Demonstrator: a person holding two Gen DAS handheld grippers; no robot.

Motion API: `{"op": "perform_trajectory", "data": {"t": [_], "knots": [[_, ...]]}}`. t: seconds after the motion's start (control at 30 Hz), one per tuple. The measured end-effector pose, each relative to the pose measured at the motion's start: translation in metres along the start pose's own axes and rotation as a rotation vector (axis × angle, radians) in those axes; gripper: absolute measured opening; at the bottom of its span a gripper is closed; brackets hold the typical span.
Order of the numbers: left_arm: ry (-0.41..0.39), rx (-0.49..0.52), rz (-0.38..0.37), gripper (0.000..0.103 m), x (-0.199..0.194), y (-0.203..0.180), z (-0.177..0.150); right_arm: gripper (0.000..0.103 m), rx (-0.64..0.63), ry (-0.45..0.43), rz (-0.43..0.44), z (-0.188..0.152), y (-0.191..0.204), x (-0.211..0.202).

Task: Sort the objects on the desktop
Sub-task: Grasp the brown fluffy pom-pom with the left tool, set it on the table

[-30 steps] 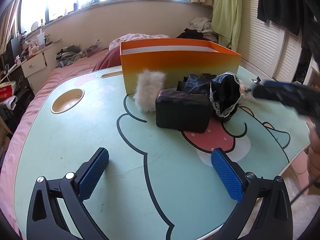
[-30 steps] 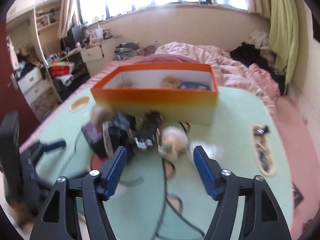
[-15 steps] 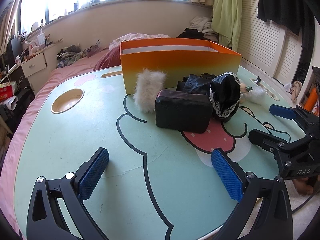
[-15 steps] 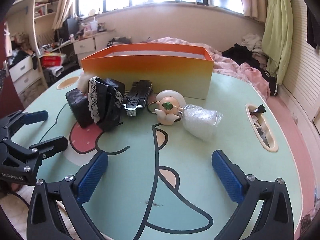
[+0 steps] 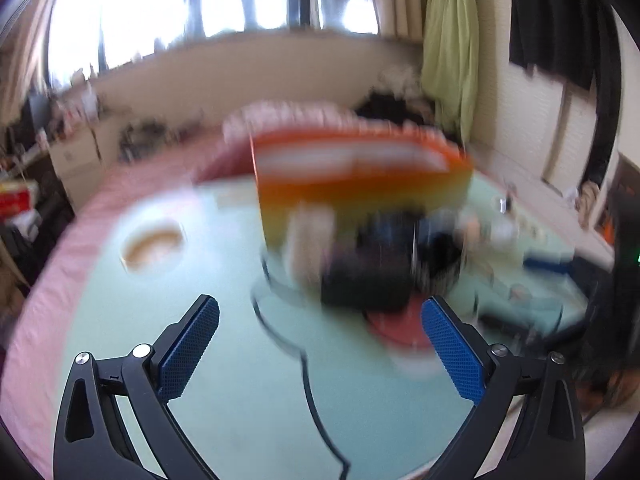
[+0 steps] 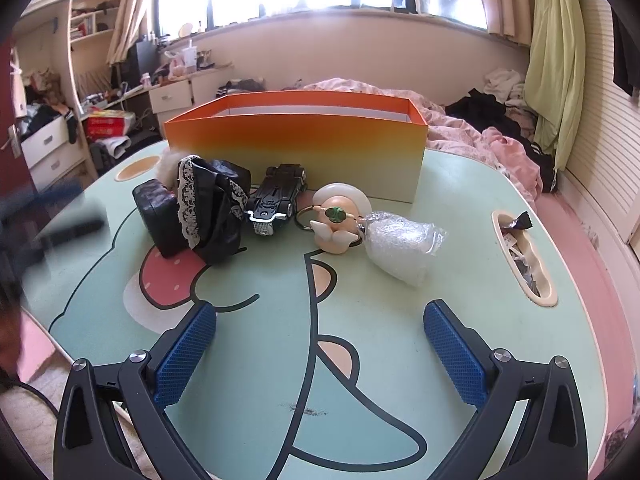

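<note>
Cartoon-printed worktop (image 6: 248,380) seen under both grippers. Orange box (image 6: 296,140) placed at far side; black toy car (image 6: 276,200), doll keychain (image 6: 338,222) just before it. Right gripper (image 6: 320,344) fingers spread wide, just opened, nothing held. Left gripper (image 5: 320,340) fingers wide, empty. No writing legible.

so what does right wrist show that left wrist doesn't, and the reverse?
Only right wrist: the right gripper, jaws wide with nothing between them; sharp detail of the black toy car, the round doll keychain, the clear plastic bag and the wrapper-filled slot in the table edge.
Only left wrist: the left gripper, open and empty, and the round cup recess. The frame is motion-blurred.
Both: the orange box, the black pouch, the green cartoon table.
</note>
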State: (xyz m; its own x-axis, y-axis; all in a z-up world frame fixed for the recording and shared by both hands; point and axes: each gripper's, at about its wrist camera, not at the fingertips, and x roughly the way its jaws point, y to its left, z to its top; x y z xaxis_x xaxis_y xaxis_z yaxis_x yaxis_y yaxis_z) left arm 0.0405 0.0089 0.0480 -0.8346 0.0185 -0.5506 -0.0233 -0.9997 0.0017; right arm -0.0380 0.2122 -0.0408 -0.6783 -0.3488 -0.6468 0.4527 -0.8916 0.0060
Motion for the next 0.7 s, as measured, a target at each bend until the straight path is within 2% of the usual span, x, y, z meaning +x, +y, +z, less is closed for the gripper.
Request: {"op": "perform_trajectory", "data": {"t": [0.07, 0.1, 0.17, 0.27, 0.33, 0.4, 0.53, 0.57, 0.6, 0.63, 0.67, 0.7], "knots": [[-0.057, 0.021, -0.014, 0.100, -0.008, -0.004, 0.028, 0.103, 0.000, 0.000, 0.000, 0.000, 0.000, 0.000], [-0.061, 0.030, -0.024, 0.096, -0.005, -0.006, 0.048, 0.103, -0.001, 0.000, 0.000, 0.000, -0.001, 0.000], [-0.008, 0.028, -0.058, 0.084, 0.015, -0.009, 0.080, 0.103, 0.000, 0.000, 0.001, 0.000, -0.001, 0.000], [0.215, -0.015, -0.133, 0.084, 0.085, -0.016, 0.127, 0.103, -0.001, -0.001, 0.001, 0.000, 0.000, -0.001], [0.374, -0.097, -0.158, 0.083, 0.140, -0.017, 0.144, 0.103, -0.001, -0.001, 0.001, 0.000, -0.001, -0.001], [0.470, -0.148, -0.139, 0.079, 0.182, -0.021, 0.153, 0.103, -0.001, -0.002, 0.001, -0.001, 0.000, -0.002], [0.598, -0.098, -0.054, 0.079, 0.235, -0.041, 0.149, 0.103, -0.001, -0.003, 0.004, -0.001, 0.001, -0.002], [0.607, -0.100, -0.038, 0.074, 0.240, -0.042, 0.147, 0.103, 0.000, -0.003, 0.004, -0.001, 0.001, -0.003], [0.619, -0.102, -0.024, 0.059, 0.247, -0.041, 0.144, 0.103, 0.000, -0.004, 0.004, -0.001, 0.001, -0.003], [0.643, -0.109, -0.019, 0.051, 0.254, -0.041, 0.141, 0.103, 0.000, -0.004, 0.004, -0.001, 0.001, -0.003], [0.665, -0.111, -0.009, 0.037, 0.258, -0.040, 0.137, 0.103, 0.001, -0.004, 0.004, -0.001, 0.001, -0.003], [0.687, -0.101, -0.006, 0.037, 0.261, -0.040, 0.133, 0.103, 0.000, -0.005, 0.005, -0.001, 0.001, -0.003]]}}
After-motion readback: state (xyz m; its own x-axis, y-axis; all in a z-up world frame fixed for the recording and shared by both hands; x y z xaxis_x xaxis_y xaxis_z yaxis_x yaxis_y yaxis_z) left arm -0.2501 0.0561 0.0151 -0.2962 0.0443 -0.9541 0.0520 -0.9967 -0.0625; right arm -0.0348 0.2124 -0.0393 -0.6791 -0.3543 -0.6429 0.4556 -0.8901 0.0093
